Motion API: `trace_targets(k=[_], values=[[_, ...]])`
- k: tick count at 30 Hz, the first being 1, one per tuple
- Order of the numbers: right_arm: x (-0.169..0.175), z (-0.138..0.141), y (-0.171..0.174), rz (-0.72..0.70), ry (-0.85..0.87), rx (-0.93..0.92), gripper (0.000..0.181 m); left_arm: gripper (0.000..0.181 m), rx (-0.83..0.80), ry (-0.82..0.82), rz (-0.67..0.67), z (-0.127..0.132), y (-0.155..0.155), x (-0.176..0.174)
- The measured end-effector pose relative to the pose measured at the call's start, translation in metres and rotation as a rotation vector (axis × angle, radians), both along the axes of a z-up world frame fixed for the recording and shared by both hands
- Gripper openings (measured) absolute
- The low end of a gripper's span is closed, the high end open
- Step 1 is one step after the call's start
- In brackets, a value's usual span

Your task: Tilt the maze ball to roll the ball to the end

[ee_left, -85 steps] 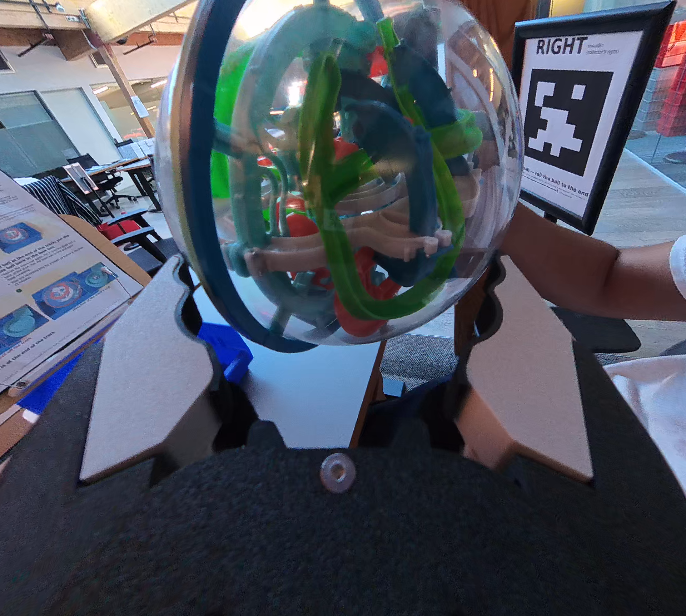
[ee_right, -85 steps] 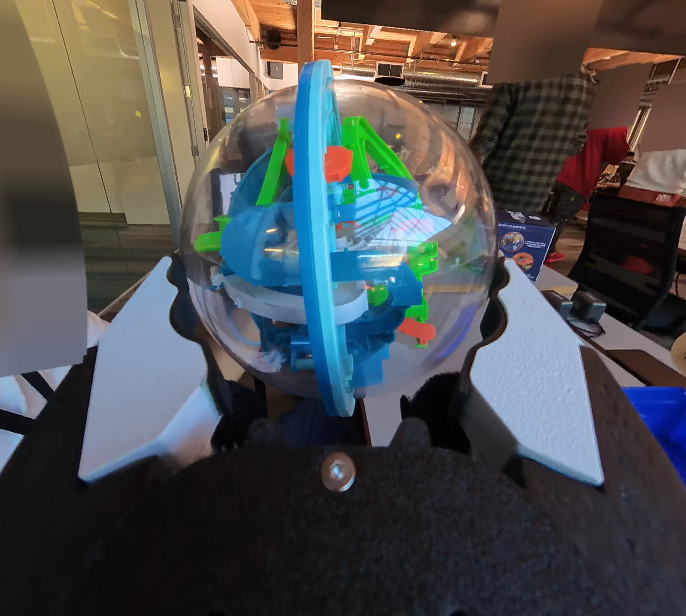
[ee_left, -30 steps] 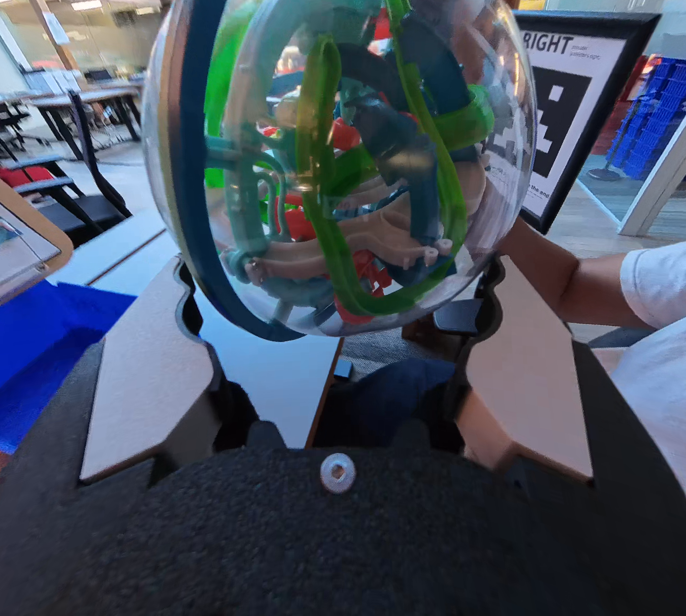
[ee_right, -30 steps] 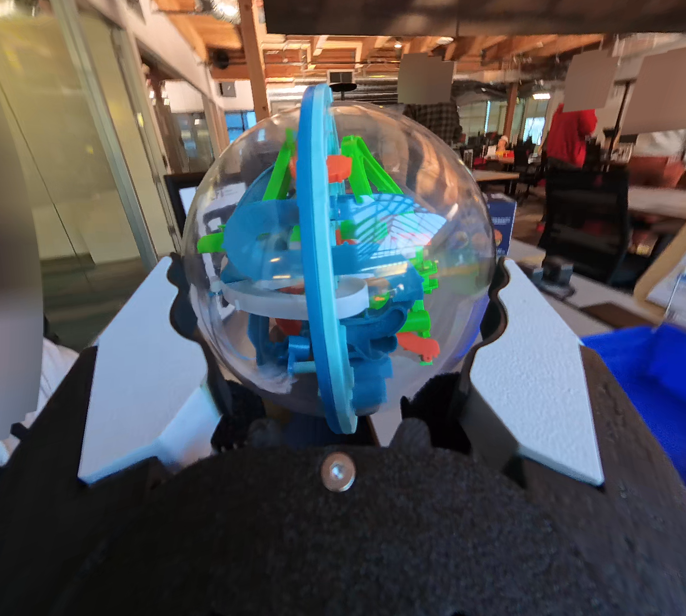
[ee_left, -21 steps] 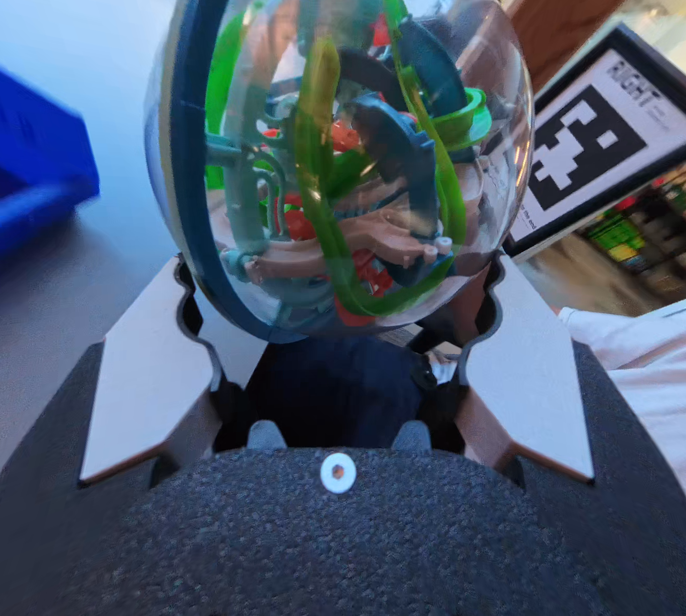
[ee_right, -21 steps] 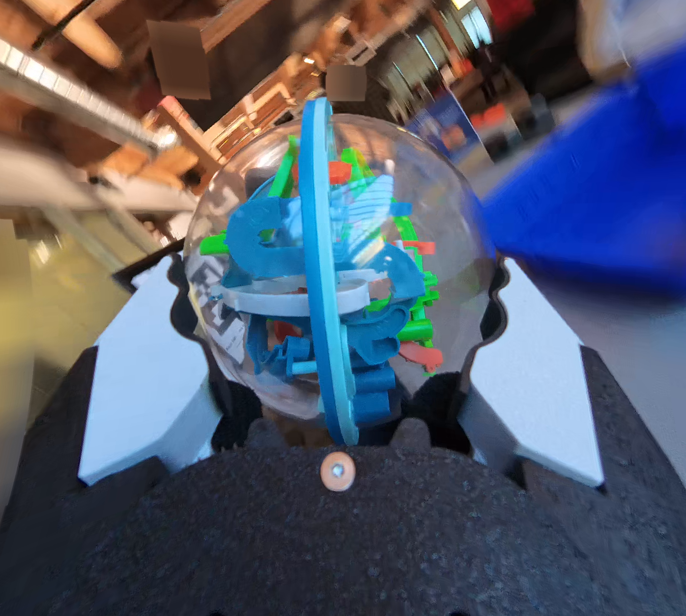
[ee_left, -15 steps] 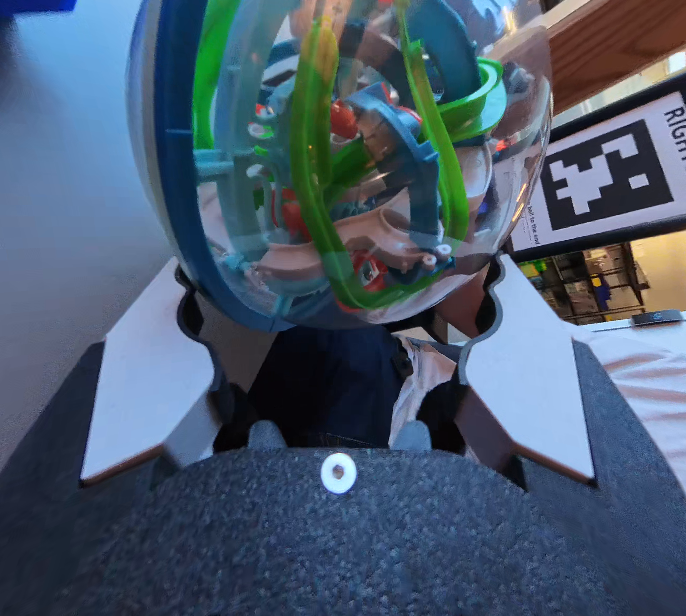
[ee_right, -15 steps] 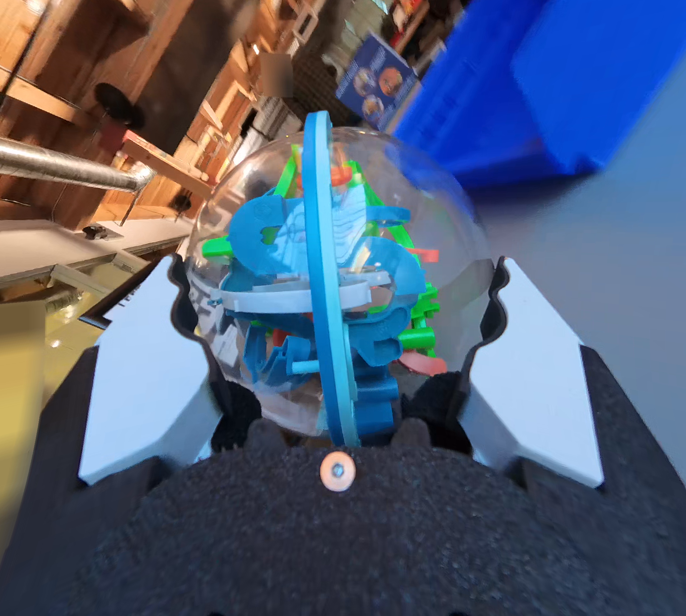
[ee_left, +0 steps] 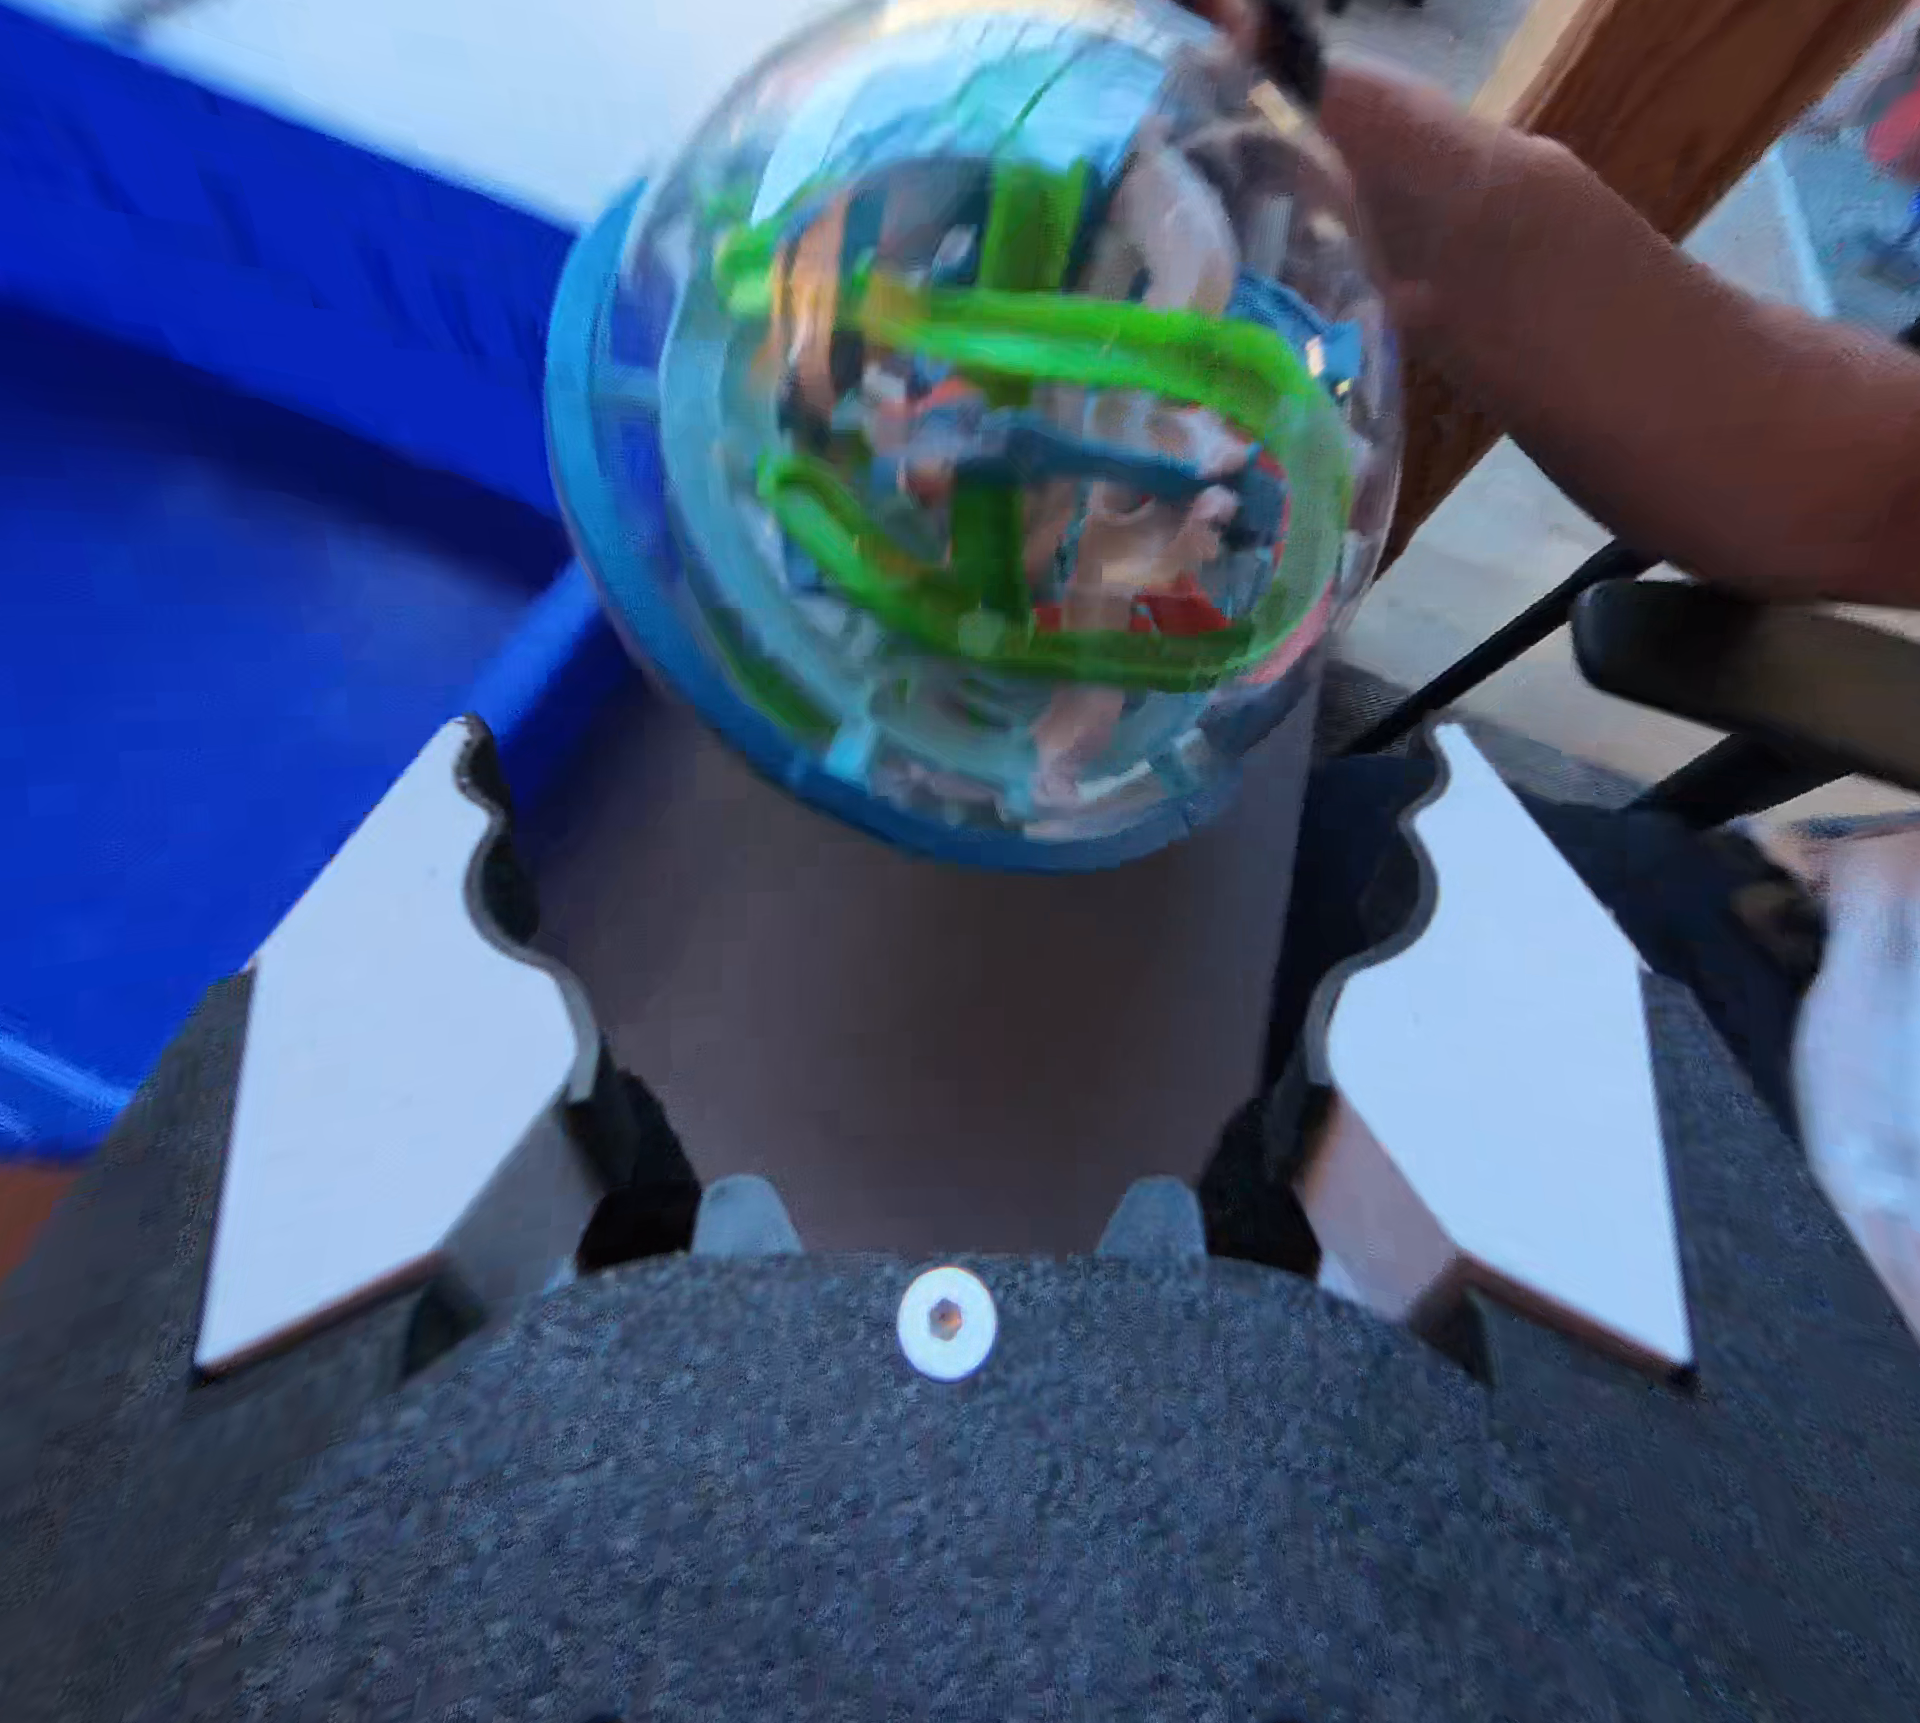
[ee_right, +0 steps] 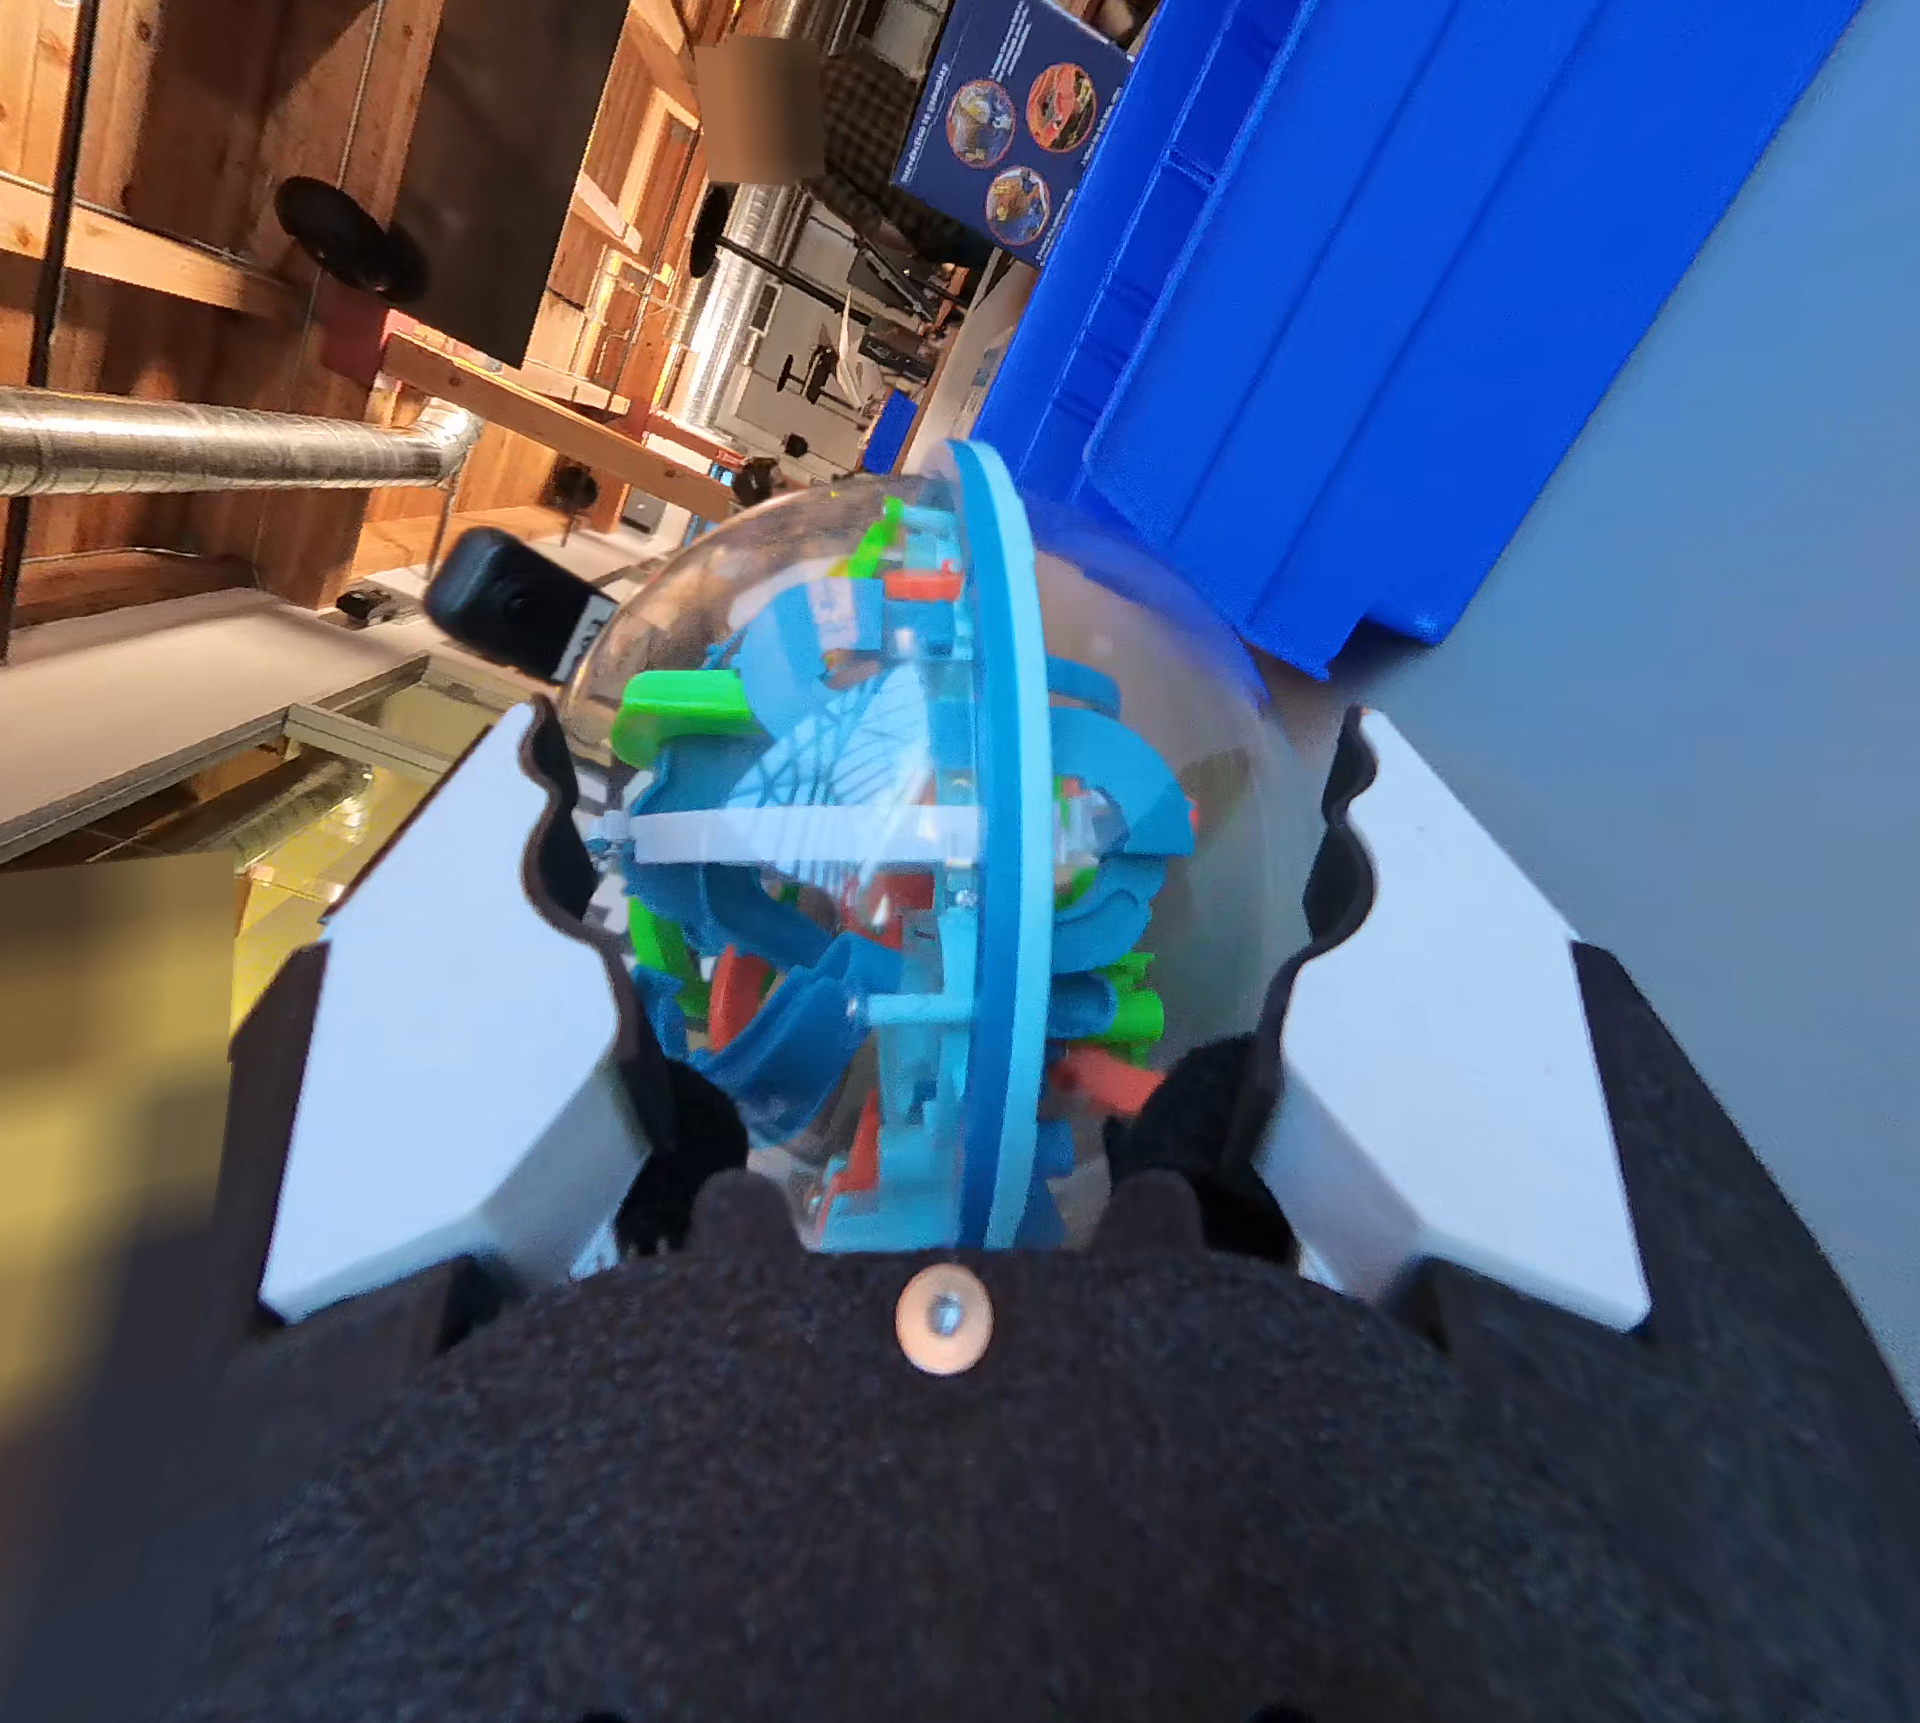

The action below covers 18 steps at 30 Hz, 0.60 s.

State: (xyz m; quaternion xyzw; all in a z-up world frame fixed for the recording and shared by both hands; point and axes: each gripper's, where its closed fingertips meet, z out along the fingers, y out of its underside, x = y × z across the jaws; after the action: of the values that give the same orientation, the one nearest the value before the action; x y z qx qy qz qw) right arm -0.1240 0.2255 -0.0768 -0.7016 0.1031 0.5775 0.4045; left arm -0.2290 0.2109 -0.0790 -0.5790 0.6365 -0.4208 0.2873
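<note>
The maze ball (ee_right: 935, 842) is a clear sphere with a blue ring and blue, green and red tracks inside. My right gripper (ee_right: 945, 717) is shut on it, and the sphere sits deep between the white fingers (ee_right: 447, 977). In the left wrist view the maze ball (ee_left: 966, 426) is blurred and sits out at the fingertips, touching neither finger. My left gripper (ee_left: 956, 738) is open and empty. I cannot make out the small ball inside.
A blue bin (ee_left: 239, 447) lies left of the sphere and also shows in the right wrist view (ee_right: 1403, 239). The grey tabletop (ee_right: 1683, 634) is beside it. A person's forearm (ee_left: 1621, 395) reaches in from the right, past a wooden post (ee_left: 1704, 0).
Both grippers rolled the sphere over towards the table and bin. My left gripper has let go and drawn back. The sphere has slid deeper into my right gripper.
</note>
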Motion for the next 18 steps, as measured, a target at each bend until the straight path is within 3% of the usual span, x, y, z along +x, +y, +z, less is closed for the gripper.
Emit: trace_targets(k=[3,8,10,13,18], values=[[-0.005,-0.003,0.013,0.052,0.015,0.004,0.14,0.159,0.101,-0.013,-0.127,0.004,-0.001,0.026],[-0.008,0.014,0.012,0.126,0.045,0.135,0.139,0.159,0.009,-0.021,-0.232,-0.002,0.0,0.034],[0.0,0.023,-0.001,0.094,-0.032,0.238,0.141,0.16,-0.066,-0.001,-0.218,-0.007,0.002,0.031],[0.013,0.018,-0.024,0.002,-0.286,0.344,0.141,0.159,-0.153,-0.036,-0.188,-0.011,0.002,0.028],[-0.018,-0.008,-0.064,0.091,-0.55,0.442,0.149,0.159,-0.263,-0.082,-0.151,-0.017,0.002,0.023]])
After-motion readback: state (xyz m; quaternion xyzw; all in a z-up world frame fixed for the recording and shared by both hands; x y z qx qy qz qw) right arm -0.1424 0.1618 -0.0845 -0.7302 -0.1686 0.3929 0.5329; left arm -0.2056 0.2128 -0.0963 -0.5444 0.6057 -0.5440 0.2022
